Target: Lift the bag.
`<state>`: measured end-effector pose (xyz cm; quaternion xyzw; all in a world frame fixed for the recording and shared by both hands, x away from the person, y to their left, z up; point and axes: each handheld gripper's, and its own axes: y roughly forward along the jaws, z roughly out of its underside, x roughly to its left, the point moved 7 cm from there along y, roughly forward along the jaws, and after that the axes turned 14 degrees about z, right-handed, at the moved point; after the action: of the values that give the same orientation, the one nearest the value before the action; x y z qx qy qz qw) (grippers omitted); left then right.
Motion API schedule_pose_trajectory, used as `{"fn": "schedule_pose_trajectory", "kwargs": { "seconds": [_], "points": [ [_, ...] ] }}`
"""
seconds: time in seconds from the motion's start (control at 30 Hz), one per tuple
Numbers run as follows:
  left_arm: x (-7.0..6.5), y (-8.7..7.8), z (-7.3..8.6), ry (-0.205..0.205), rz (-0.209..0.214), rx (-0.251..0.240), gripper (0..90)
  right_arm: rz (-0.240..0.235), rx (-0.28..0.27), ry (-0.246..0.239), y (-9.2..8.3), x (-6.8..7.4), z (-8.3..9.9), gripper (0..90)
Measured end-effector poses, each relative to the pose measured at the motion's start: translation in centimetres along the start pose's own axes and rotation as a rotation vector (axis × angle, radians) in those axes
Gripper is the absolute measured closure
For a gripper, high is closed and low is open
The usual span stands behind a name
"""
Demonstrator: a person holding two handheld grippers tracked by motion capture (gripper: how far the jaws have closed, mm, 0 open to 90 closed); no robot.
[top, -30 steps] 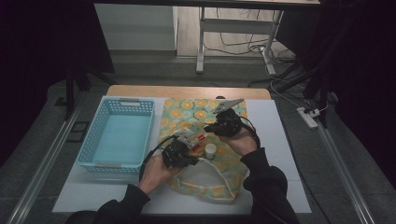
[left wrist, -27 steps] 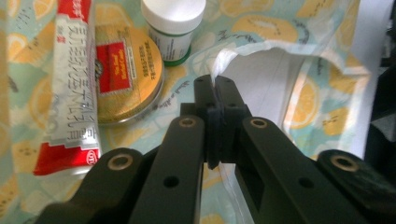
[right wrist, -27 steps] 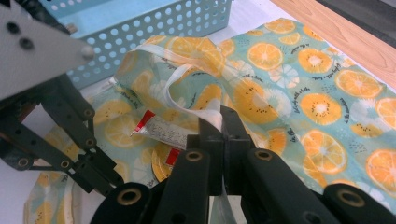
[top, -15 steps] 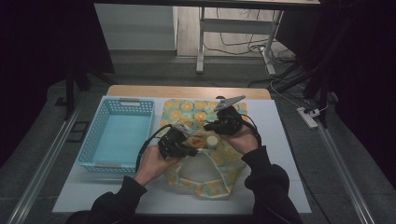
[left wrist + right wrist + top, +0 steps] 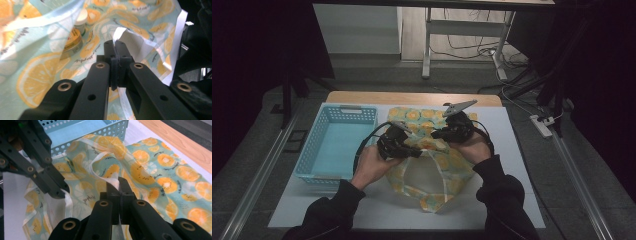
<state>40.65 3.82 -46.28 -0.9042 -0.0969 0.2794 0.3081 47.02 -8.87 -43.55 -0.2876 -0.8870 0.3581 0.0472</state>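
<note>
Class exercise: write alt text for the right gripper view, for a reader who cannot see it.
The right claw is shut on the white edge of an orange-slice patterned cloth, lifting it. The left claw grips the same edge nearby, with a blue basket behind.

Both forearms, in dark sleeves, are extended from the near edge of the table in the high view, and a gripper is held in each hand. The left gripper point(image 5: 404, 149) is held above the table with its jaws directed toward the right. The right gripper point(image 5: 443, 133) is held level with it, jaws directed toward the left. The jaws of each gripper are pressed together; the two tips are set close, not touching.
</note>
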Motion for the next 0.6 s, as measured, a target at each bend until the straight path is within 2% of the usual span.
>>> {"fn": "schedule_pose_trajectory", "kwargs": {
  "seconds": [0.33,0.6],
  "points": [
    [0.0,-2.2,-1.9,0.005,0.001,-0.024,89.8,-0.006,-0.01,-0.006,-1.0,0.0,-1.5,89.9],
    [0.1,-4.3,-3.5,0.001,0.012,-0.071,89.9,-0.013,-0.024,-0.004,-1.9,-0.1,-2.9,89.9]
  ]
}}
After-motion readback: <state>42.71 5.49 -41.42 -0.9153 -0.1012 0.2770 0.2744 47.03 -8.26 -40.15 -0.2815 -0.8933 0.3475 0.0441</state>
